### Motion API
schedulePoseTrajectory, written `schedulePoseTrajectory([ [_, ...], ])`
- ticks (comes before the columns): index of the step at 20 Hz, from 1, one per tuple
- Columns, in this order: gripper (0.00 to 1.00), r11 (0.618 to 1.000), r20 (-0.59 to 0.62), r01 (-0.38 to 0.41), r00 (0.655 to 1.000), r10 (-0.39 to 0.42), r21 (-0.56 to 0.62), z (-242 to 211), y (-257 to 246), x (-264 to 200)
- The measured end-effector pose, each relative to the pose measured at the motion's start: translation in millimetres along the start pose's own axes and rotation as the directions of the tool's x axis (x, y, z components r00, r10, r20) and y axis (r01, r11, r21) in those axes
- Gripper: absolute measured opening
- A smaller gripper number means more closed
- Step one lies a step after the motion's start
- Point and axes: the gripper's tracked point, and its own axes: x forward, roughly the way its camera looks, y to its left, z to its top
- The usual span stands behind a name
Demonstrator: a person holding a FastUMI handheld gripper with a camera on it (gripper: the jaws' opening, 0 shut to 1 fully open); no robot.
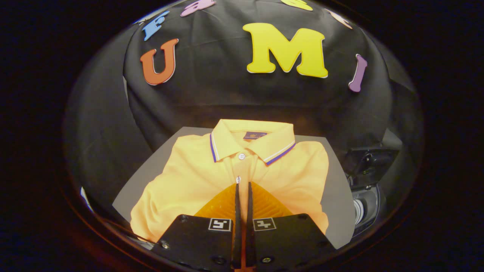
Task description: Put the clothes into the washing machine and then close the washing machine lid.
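Orange polo shirt [227, 173] flat on grey board [336, 196], gripper [243, 186] closed (holding nothing) over placket.

Ahead of my tongs [242, 189] lies a yellow-orange polo shirt [189, 177], its collar [251, 141] edged in white and blue stripes, white buttons [241, 156], on a grey worktop [336, 189].

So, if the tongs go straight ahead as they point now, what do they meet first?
Most likely the yellow polo shirt: the tongs, nearly shut with only a thin gap, point at its button placket just below the collar. How high they are above the cloth is unclear.
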Motion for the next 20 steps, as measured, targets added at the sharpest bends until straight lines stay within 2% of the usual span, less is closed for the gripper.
schedulePoseTrajectory([
  [2,0.06,0.995,-0.029,-0.075,0.997,0.076,0.063,1.8,0.5,-7.5],
  [4,0.06,0.989,-0.021,-0.099,0.995,0.102,0.106,12.7,-8.4,-16.0],
  [14,0.06,0.994,0.15,-0.071,0.987,0.057,0.084,38.9,-44.3,-125.0],
  [20,0.06,0.993,0.248,0.008,0.968,-0.037,0.118,52.9,-95.3,-206.2],
])
